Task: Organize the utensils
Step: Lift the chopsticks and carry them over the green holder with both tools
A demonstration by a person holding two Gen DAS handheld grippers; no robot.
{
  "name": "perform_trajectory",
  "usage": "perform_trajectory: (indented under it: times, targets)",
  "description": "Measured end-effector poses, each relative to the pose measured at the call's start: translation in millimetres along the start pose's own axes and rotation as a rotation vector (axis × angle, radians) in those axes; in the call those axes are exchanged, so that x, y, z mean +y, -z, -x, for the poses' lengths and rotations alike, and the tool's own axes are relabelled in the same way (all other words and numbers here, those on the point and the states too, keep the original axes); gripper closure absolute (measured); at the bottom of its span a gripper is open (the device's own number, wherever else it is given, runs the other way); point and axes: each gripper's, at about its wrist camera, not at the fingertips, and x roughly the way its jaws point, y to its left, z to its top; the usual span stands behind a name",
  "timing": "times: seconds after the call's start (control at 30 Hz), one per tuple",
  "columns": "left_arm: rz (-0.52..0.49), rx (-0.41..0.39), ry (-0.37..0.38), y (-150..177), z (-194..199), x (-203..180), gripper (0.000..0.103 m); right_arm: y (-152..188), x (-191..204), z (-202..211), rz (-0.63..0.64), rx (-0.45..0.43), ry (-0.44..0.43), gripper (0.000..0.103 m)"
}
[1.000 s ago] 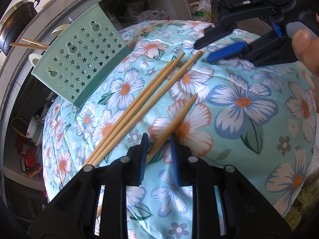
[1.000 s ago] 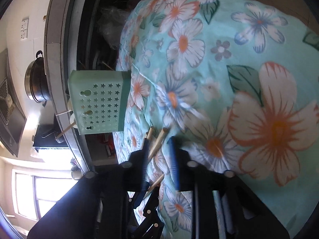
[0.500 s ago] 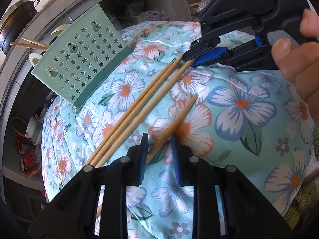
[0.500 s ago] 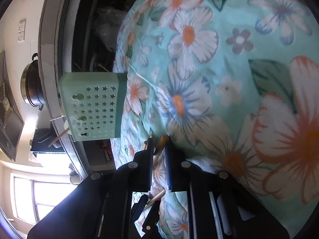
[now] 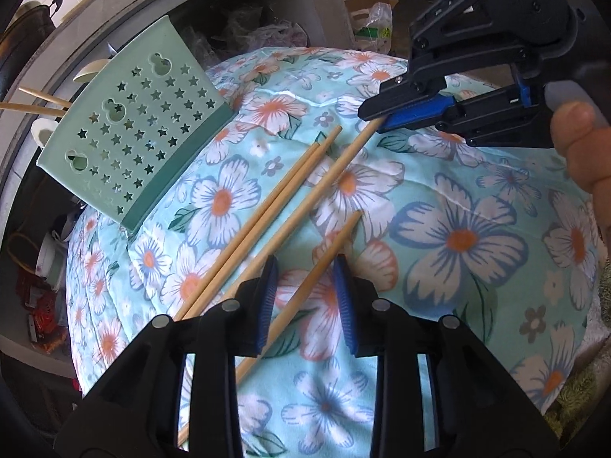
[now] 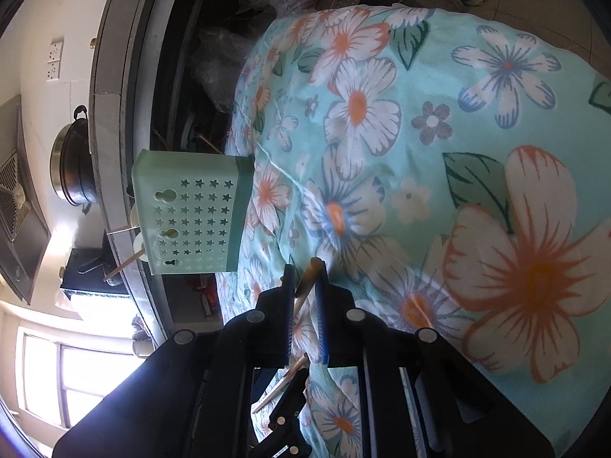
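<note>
We hold the left gripper (image 5: 305,297) low over the flowered cloth (image 5: 462,236), its blue-padded jaws set apart on either side of one chopstick (image 5: 320,274) without closing on it. That short-looking stick runs between the pads and out beyond their tips, lying flat on the cloth.

Our right gripper (image 5: 376,120) comes in from the upper right of the left claw, gripped by the right hand (image 5: 584,145), with its jaws pinched narrow on the far tip of a long chopstick (image 5: 305,206). In the right wrist view the same stick's end (image 6: 308,282) sits clamped between the pads of the right gripper (image 6: 305,297); whether its near end has left the cloth we cannot quite tell.

Just left of that held stick, two more chopsticks (image 5: 267,206) lie side by side, touching along their length and pointing away from the left claw. Further left and ahead stands the mint utensil holder (image 5: 133,145), a box pierced with star holes, at the cloth's edge, with stick ends poking from its far side.

Compared with half a second ago, the right gripper has drawn back slightly to the right, and the held chopstick's tip has gone with it, now a little apart from the pair. The left gripper has not moved.
</note>
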Motion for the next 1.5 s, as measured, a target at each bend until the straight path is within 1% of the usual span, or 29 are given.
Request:
perform_trajectory:
  times: [0.03,0.17,0.27,0.37,0.4,0.47,0.5,0.57,0.67,0.8,0.9,1.03,1.1,1.17,1.3,1.33,1.37,1.4,1.5]
  targets:
    - [-0.005,-0.002,0.010,0,0,-1,0.084,1,0,0,0.003,-0.001,-0.002,0.092]
    - [-0.027,-0.022,-0.002,-2,6,-3,0.088,0,2,3,0.005,-0.011,-0.019,0.093]
    - [-0.018,-0.045,0.009,-4,19,-1,0.089,-2,4,7,0.010,-0.023,-0.033,0.094]
    - [0.020,-0.082,0.042,-7,36,8,0.090,-3,6,12,0.019,-0.035,-0.046,0.094]
    - [0.038,-0.097,0.057,-8,44,12,0.091,-4,7,13,0.023,-0.040,-0.049,0.094]
    - [0.084,-0.119,0.090,-10,56,23,0.098,-5,8,17,0.030,-0.048,-0.052,0.094]
    - [0.130,-0.137,0.127,-11,64,33,0.097,-5,9,18,0.034,-0.053,-0.055,0.094]
    - [0.205,-0.166,0.179,-14,75,49,0.098,-5,11,21,0.043,-0.061,-0.057,0.095]
    - [0.281,-0.212,0.203,-15,91,69,0.098,-5,14,23,0.052,-0.068,-0.059,0.095]
    - [0.397,-0.278,0.265,-16,109,103,0.098,-4,18,23,0.063,-0.072,-0.057,0.095]
    - [0.467,-0.331,0.284,-17,123,126,0.098,-4,19,24,0.070,-0.073,-0.056,0.095]
    - [0.570,-0.444,0.242,-20,147,168,0.098,-3,21,25,0.082,-0.075,-0.055,0.095]
    - [0.620,-0.508,0.192,-24,162,189,0.098,-4,21,26,0.083,-0.077,-0.057,0.095]
    - [0.669,-0.591,0.147,-29,176,210,0.098,-4,21,27,0.083,-0.080,-0.057,0.095]
    - [0.745,-0.706,0.085,-43,192,242,0.098,-5,19,27,0.079,-0.079,-0.054,0.095]
    - [0.761,-0.733,0.055,-48,194,250,0.098,-6,19,27,0.079,-0.078,-0.054,0.095]
    - [0.779,-0.754,0.027,-53,196,258,0.098,-6,19,27,0.079,-0.078,-0.053,0.095]
    - [0.796,-0.773,0.016,-57,196,265,0.098,-6,19,27,0.079,-0.078,-0.051,0.095]
    - [0.843,-0.817,0.009,-70,193,284,0.098,-7,18,26,0.076,-0.077,-0.048,0.095]
